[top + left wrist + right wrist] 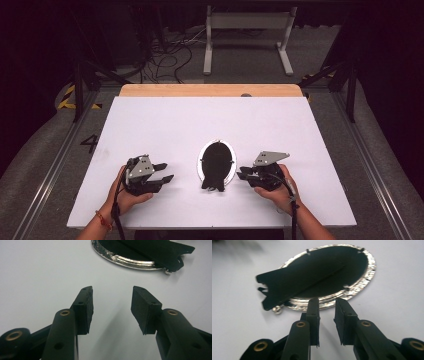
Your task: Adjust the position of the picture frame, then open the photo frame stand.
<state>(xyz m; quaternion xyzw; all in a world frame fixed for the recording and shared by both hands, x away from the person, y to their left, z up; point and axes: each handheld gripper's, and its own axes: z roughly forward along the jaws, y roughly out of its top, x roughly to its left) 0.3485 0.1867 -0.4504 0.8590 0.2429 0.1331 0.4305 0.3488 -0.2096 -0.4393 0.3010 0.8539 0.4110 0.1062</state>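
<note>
Lying flat: oval silver-rimmed frame (217,162), matte black backing; left claw (112,307), right claw (327,312) apart, empty.

Oval silver frame (217,164) — black back up, flat on table (165,125)

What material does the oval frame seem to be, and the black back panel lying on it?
The oval frame looks like metal with a shiny silver finish: its ridged rim throws bright glints. The black back panel looks like matte card or fabric-covered board: it reflects almost nothing, and a flat stand leg runs along it. Which of the two it is I cannot tell.
</note>
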